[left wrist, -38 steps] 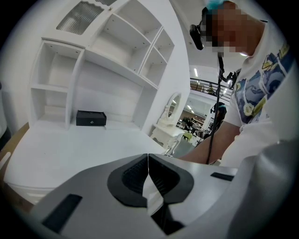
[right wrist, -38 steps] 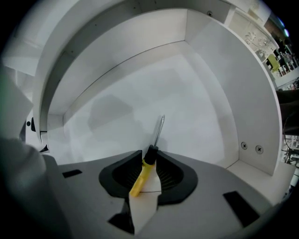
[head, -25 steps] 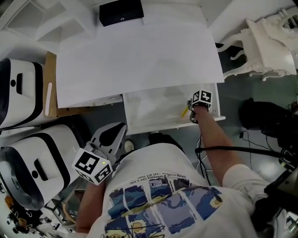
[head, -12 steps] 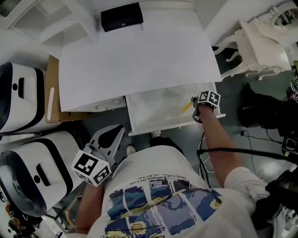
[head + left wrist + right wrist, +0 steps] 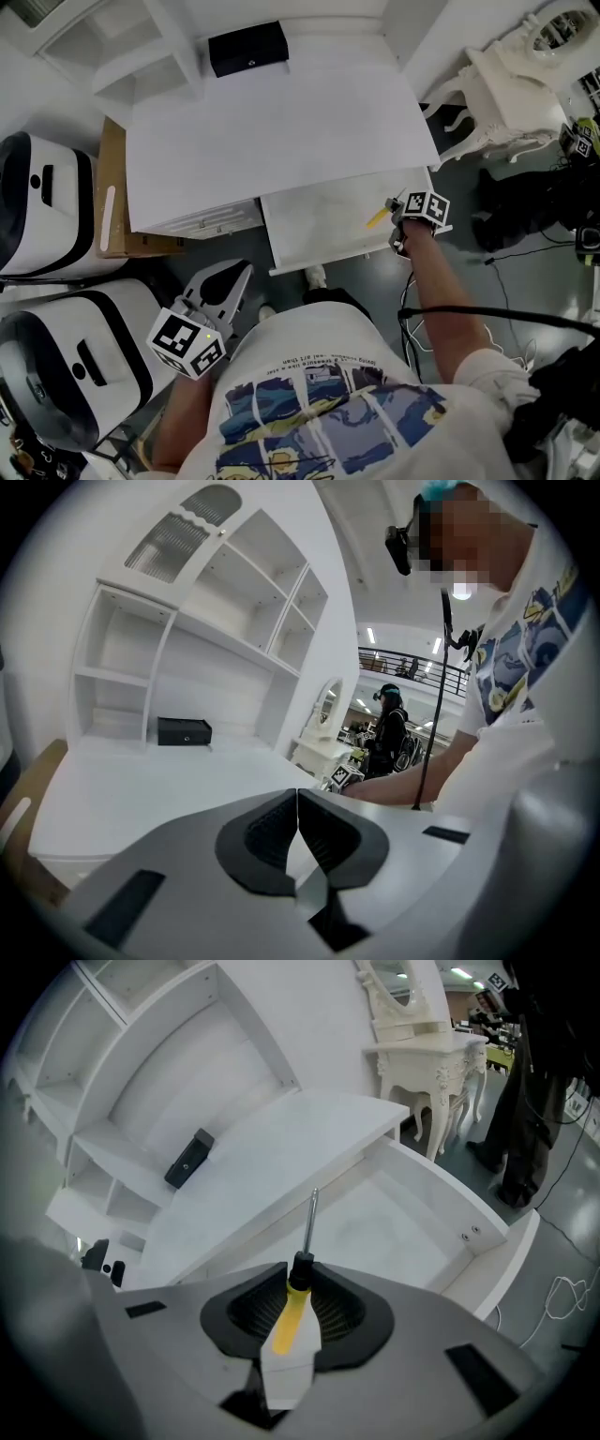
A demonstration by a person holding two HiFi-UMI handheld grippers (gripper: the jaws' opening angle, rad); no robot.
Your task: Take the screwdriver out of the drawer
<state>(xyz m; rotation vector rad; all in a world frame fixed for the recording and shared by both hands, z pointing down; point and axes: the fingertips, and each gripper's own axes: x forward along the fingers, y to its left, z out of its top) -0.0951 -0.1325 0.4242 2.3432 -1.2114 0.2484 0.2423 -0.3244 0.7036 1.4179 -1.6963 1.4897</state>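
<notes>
The screwdriver (image 5: 293, 1312) has a yellow handle, black collar and silvery shaft. The drawer (image 5: 319, 225) and desk (image 5: 272, 122) are plain white; the box (image 5: 247, 49) is black. The left gripper (image 5: 298, 803) and right gripper (image 5: 300, 1283) — both grey — carry black-and-white square-patterned marker cubes (image 5: 187, 342). The T-shirt (image 5: 347, 403) is white with blue picture panels.

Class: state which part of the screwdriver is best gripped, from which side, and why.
Grip the screwdriver by its thick yellow handle, coming from the butt end, fingers on either side; the thin metal shaft offers little to clamp. The right gripper holds it this way.
</notes>
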